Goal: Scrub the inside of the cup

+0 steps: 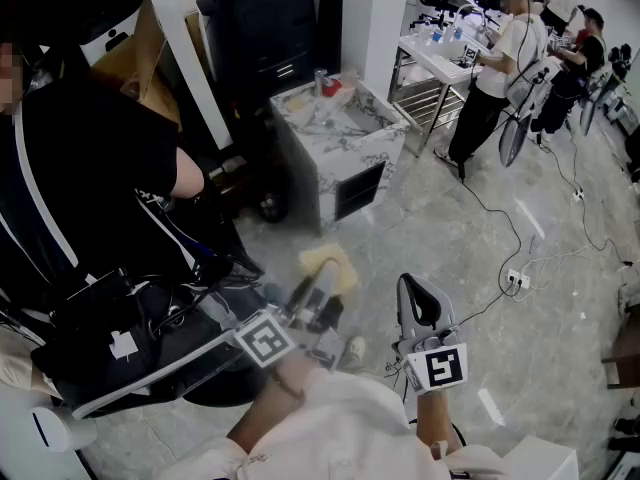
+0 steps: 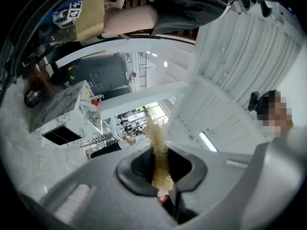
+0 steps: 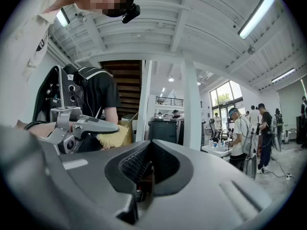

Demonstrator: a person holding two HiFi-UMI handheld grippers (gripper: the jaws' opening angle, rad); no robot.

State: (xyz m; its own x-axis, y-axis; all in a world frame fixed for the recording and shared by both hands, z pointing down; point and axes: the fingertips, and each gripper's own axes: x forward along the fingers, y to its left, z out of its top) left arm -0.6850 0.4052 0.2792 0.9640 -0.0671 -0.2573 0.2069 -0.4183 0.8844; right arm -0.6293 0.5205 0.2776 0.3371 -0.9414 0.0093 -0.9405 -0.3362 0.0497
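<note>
Open grey floor (image 1: 440, 228) lies ahead of both grippers, edged on the left by a person in black (image 1: 90, 168) and at the back by a marble counter (image 1: 300, 168); cables (image 1: 510, 218) and a power strip (image 1: 517, 280) trail across the right side. The left gripper (image 1: 318, 290) is clenched on a yellow sponge (image 1: 330, 265), which sticks out past its tips. The right gripper (image 1: 415, 293) is just beside it, jaws pressed together with nothing between them. On the counter, well apart from both, stand a small upright vessel (image 1: 320, 80) and something red (image 1: 334, 87); whether that vessel is the cup I cannot tell, and its contents are hidden
</note>
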